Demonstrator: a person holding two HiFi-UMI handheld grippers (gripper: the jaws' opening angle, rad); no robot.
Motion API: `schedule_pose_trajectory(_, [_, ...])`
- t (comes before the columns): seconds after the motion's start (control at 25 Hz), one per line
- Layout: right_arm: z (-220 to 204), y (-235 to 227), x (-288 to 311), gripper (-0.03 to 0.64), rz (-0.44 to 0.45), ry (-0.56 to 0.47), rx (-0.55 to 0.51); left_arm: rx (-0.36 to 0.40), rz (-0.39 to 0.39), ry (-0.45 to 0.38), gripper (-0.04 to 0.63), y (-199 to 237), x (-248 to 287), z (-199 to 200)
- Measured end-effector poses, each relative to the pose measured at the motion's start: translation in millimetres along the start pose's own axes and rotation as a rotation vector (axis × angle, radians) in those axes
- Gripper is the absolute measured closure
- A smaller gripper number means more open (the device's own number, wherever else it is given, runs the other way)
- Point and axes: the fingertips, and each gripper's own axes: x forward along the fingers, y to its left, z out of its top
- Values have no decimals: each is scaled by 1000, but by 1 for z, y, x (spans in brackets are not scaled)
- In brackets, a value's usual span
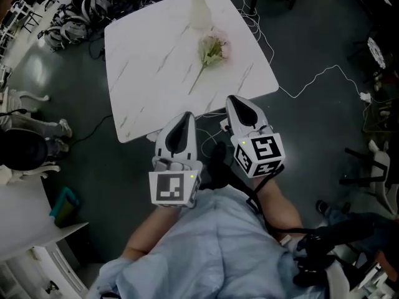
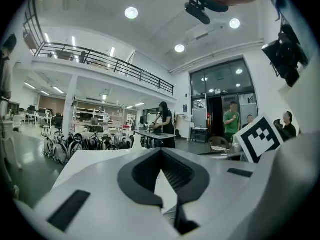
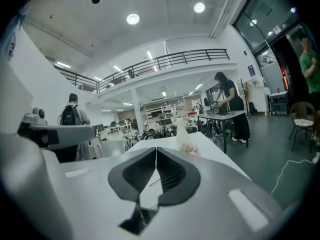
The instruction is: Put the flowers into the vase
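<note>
Flowers (image 1: 212, 49) flat, heads toward vase (image 1: 199, 11)

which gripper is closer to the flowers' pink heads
Right, narrowly. The right gripper is at the table's near edge, below and right of the flowers; the left gripper sits short of that edge, farther back.

Your white marble-look table (image 1: 149, 73) has just two things on it: a pale vase (image 1: 198, 10) standing by the far edge, and the flowers (image 1: 212, 50) lying flat just nearer, stem pointing near-left.
</note>
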Motion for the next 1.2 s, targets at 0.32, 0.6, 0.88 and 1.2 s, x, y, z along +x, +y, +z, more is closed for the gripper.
schedule_pose_trajectory(0.32, [-4, -31, 73, 600, 37, 85, 41, -5, 34, 21, 592, 30, 63, 11])
schedule_pose_trajectory(0.6, [-31, -44, 115, 571, 26, 170, 111, -15, 14, 60, 591, 52, 99, 1])
schedule_pose_trajectory(0.88, [-87, -63, 172, 431, -36, 343, 301, -58, -23, 148, 591, 91, 145, -22])
schedule_pose_trajectory(1.2, [-134, -94, 225, 344, -179, 469, 481, -108, -67, 201, 592, 137, 185, -47])
